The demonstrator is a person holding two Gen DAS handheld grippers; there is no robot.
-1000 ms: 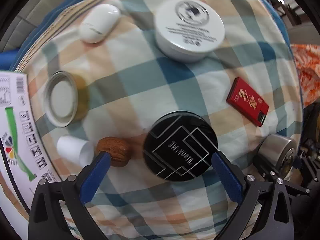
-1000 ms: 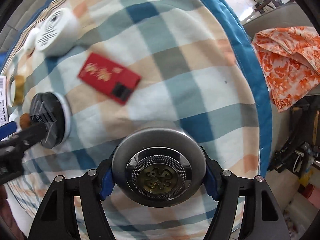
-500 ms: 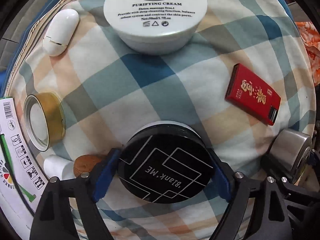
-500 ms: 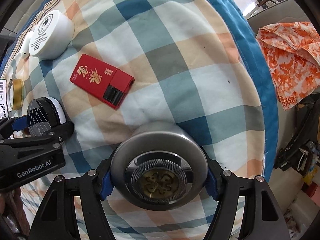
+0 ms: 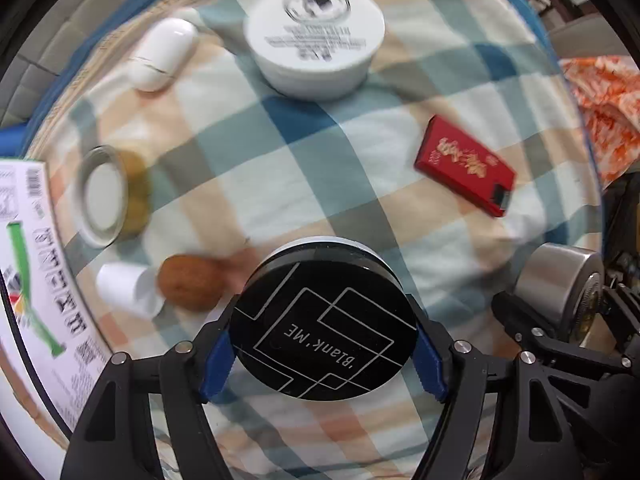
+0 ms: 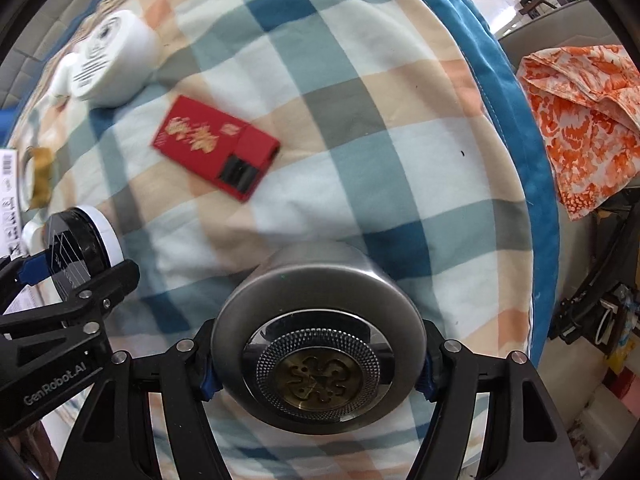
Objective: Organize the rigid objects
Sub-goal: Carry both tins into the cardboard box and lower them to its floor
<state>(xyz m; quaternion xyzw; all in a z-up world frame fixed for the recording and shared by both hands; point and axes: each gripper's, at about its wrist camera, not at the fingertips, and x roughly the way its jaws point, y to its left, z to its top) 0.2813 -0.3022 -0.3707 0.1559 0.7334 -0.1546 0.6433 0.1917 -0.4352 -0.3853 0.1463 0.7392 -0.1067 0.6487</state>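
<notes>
- Left wrist view: the left gripper (image 5: 322, 354) pinches the black round tin (image 5: 323, 322) between its blue pads, one on each side; the tin seems lifted a little above the checked blanket (image 5: 280, 168), though I cannot tell this for sure
- Near the far edge of the blanket stand the white cream jar (image 5: 316, 46) and the white capsule case (image 5: 162, 54); toward the left edge lie the gold-rimmed lid (image 5: 108, 196), the small white cap (image 5: 126, 290) and the walnut (image 5: 190, 282), and toward the right edge the red box (image 5: 466, 164)
- Right wrist view: the right gripper (image 6: 318, 354) is clamped on the steel round container (image 6: 318, 336) — its jaws press both sides, near the right edge of the blanket (image 6: 360, 120)
- Risks, in my judgement: both things are smooth and round, so a weak or off-centre hold may let them rotate or slip out; the soft blanket is uneven, so a thing put down may tilt or roll — toward the blue edge; the two grippers are close together and could collide
</notes>
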